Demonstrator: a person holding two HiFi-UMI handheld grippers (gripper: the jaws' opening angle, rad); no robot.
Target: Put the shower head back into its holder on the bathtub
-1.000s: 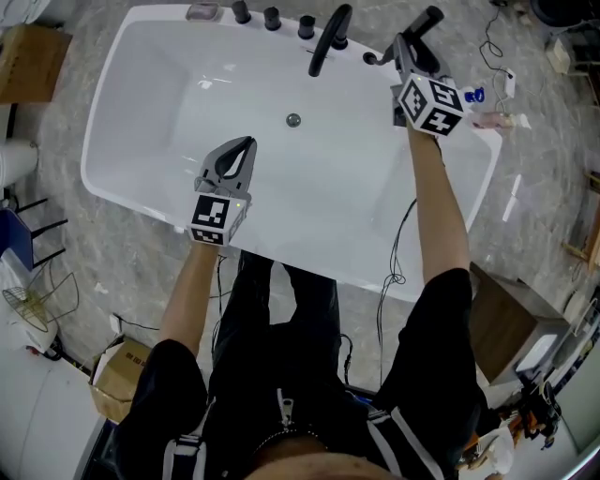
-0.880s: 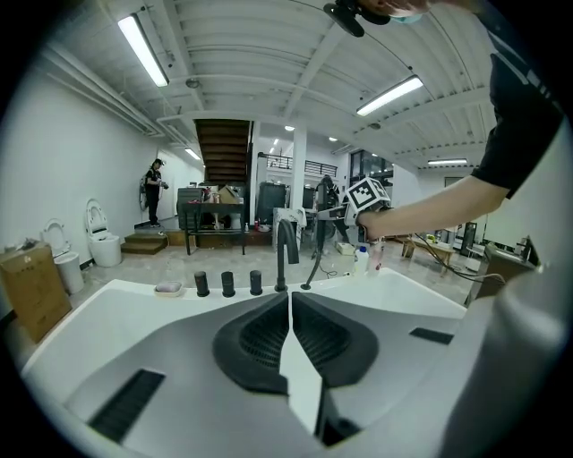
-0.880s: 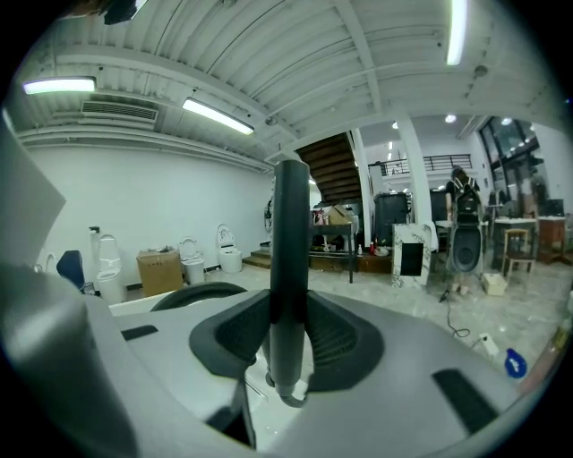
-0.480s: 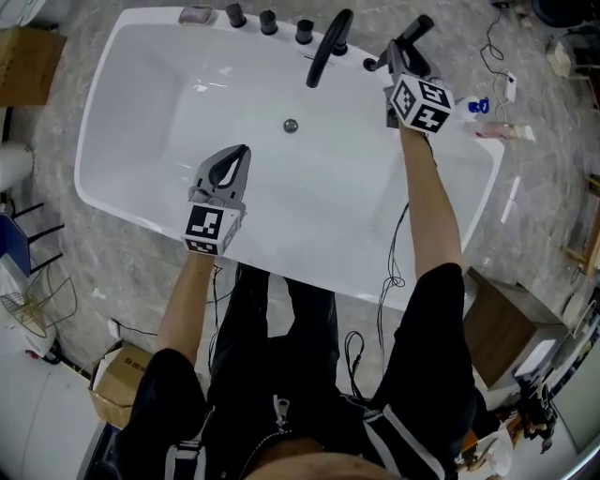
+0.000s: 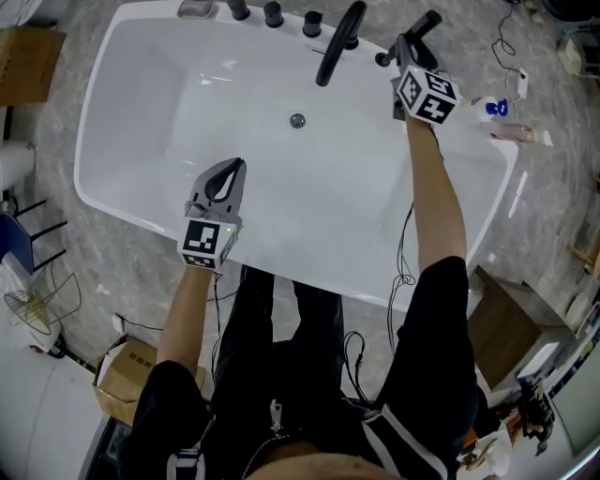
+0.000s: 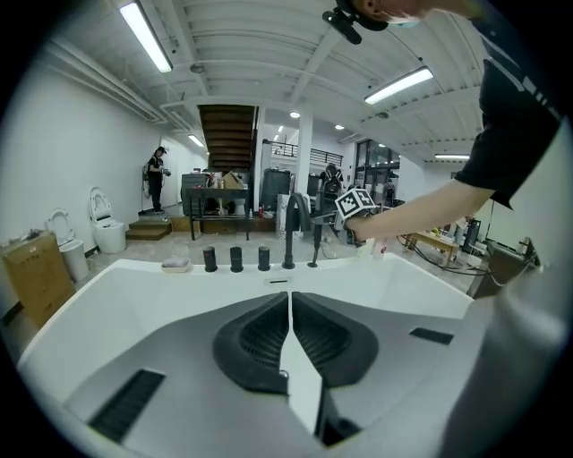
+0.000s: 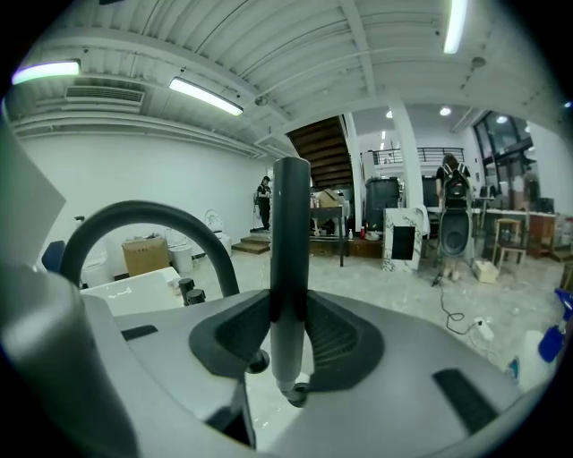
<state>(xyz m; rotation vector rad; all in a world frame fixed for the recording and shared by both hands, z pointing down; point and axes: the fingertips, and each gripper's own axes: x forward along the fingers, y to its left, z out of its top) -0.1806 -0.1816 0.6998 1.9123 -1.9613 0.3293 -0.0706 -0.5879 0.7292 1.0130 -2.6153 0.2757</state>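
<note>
The white bathtub (image 5: 112,202) fills the head view. At its far rim stand a black faucet spout (image 5: 339,42) and several black knobs (image 5: 274,13). My right gripper (image 5: 405,47) is at that rim, right of the spout, shut on the black shower head (image 5: 424,22). In the right gripper view the shower head's handle (image 7: 290,268) stands upright between the pads, and a small dark round part shows just under its lower end. My left gripper (image 5: 228,171) hangs over the tub near the front rim, shut and empty; its pads meet in the left gripper view (image 6: 289,344).
A drain (image 5: 297,120) sits in the tub floor. A soap dish (image 6: 175,265) lies on the far rim, left of the knobs. Bottles (image 5: 506,133) lie on the floor right of the tub. A cardboard box (image 5: 33,61) stands far left, a wooden box (image 5: 511,319) at right.
My right gripper has sunk toward the far rim with the shower head still in it. My left gripper has dropped a little over the tub, still shut.
</note>
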